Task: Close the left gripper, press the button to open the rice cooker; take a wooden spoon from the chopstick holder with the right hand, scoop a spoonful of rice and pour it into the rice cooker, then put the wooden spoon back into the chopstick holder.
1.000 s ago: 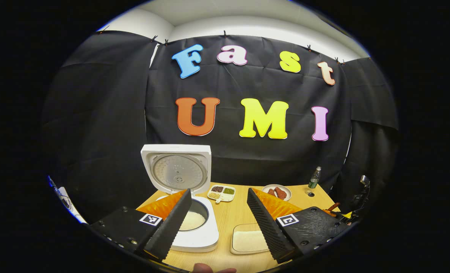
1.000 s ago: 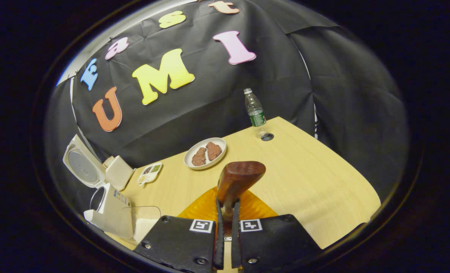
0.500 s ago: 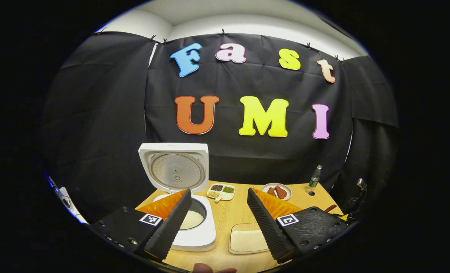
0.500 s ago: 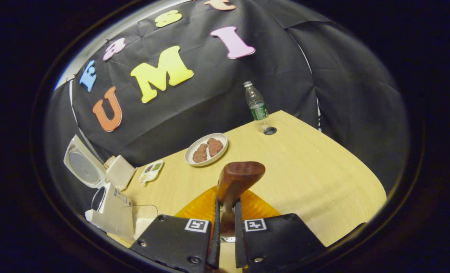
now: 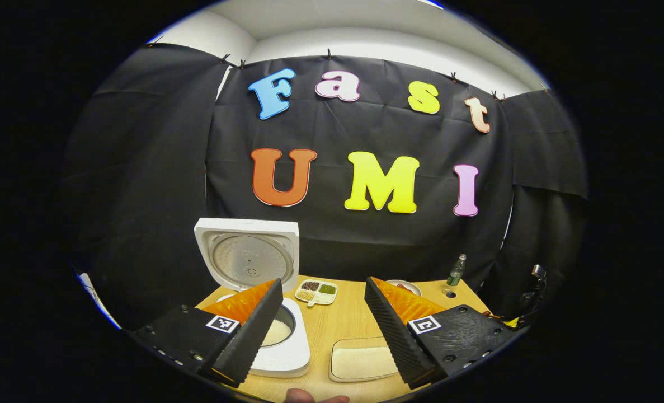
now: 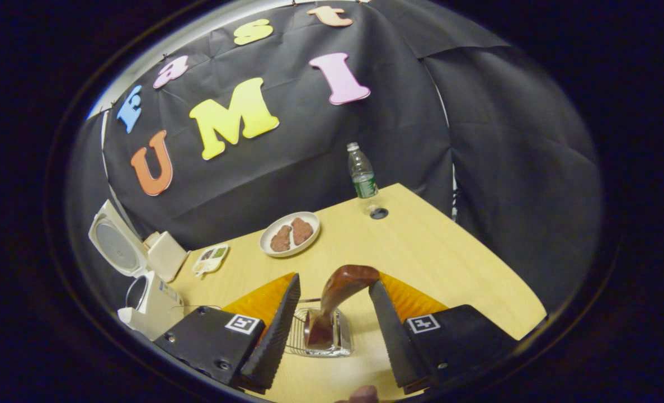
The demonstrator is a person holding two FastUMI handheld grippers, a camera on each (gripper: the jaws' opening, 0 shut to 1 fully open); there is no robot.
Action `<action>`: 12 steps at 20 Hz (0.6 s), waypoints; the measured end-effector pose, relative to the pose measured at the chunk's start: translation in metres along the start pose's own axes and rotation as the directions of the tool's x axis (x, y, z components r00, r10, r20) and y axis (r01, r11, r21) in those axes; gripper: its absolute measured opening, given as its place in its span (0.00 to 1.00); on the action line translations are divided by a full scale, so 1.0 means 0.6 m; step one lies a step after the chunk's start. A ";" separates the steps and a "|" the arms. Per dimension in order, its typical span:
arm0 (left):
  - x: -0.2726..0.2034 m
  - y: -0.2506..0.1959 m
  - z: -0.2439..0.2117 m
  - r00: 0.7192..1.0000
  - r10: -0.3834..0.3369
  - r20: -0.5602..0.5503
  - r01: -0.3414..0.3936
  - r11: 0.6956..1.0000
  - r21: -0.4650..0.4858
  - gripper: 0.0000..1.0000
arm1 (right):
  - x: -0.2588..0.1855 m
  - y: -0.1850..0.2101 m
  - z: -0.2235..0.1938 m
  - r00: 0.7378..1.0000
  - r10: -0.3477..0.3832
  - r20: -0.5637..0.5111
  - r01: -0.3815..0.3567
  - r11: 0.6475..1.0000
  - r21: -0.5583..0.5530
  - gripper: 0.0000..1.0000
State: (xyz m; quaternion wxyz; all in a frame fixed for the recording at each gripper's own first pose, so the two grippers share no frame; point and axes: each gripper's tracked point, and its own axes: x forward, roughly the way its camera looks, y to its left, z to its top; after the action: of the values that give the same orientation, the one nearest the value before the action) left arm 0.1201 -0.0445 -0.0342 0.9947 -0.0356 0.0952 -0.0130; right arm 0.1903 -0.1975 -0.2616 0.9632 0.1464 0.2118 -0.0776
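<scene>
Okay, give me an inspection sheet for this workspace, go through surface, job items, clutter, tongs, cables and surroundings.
Surface: wooden table, bare at the right.
Job items: rice cooker lid up, rice inside; wooden spoon standing in the metal chopstick holder; rice tray beside the cooker.
Clutter: plate of brown food, divided grain dish, water bottle with its cap off.
Tongs: left tongs open, empty; right tongs open either side of the spoon, not gripping.
Cables: nothing seen.
Surroundings: black cloth wall.
</scene>
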 end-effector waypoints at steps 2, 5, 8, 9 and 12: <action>0.004 0.003 0.009 1.000 -0.020 0.019 0.020 1.000 -0.002 0.94 | -0.032 -0.011 0.030 0.999 -0.023 0.038 0.023 1.000 0.002 0.81; 0.016 0.020 0.025 0.998 -0.033 0.051 0.034 0.999 -0.015 0.94 | -0.089 -0.012 0.078 0.993 -0.050 0.103 0.054 0.998 -0.033 0.81; 0.037 0.047 0.037 0.997 -0.043 0.064 0.041 0.999 0.026 0.94 | -0.148 0.014 0.125 0.983 -0.055 0.177 0.072 0.993 -0.091 0.81; 0.043 0.060 0.045 0.997 -0.042 0.070 0.040 0.999 0.036 0.94 | -0.167 0.025 0.138 0.979 -0.051 0.198 0.073 0.992 -0.107 0.84; 0.062 0.098 0.072 0.996 -0.016 0.085 0.012 0.999 0.048 0.94 | -0.223 0.049 0.175 0.963 -0.056 0.264 0.098 0.984 -0.147 1.00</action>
State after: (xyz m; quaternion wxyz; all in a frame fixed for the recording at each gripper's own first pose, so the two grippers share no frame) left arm 0.1657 0.0159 -0.0031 0.9983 -0.0134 0.0520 -0.0208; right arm 0.1169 -0.1907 -0.1058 0.9874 0.0495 0.0952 -0.1164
